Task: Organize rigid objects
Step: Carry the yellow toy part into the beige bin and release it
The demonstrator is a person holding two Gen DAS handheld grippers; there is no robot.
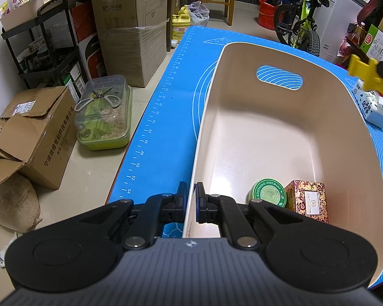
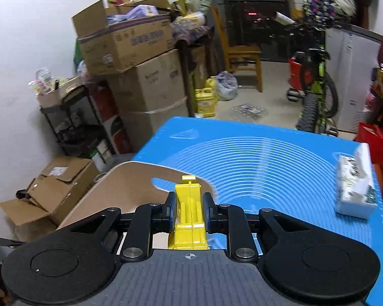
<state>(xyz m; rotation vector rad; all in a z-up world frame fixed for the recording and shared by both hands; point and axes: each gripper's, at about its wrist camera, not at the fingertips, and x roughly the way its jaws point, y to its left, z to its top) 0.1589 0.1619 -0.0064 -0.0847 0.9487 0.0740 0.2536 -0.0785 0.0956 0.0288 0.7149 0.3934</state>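
- My left gripper (image 1: 190, 193) is clamped on the near rim of the beige bin (image 1: 280, 132).
- Already binned: green ointment tin (image 1: 267, 193), patterned box (image 1: 309, 200).
- My right gripper (image 2: 190, 210) grips the yellow toy (image 2: 190, 219), above the bin's far end.
- Remaining: white carton (image 2: 355, 186), far right on the mat.

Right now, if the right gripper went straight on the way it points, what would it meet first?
Probably the bin's far wall by its handle cutout: the right gripper, shut on the yellow toy, points there. Depth is unclear; it might pass over the rim.
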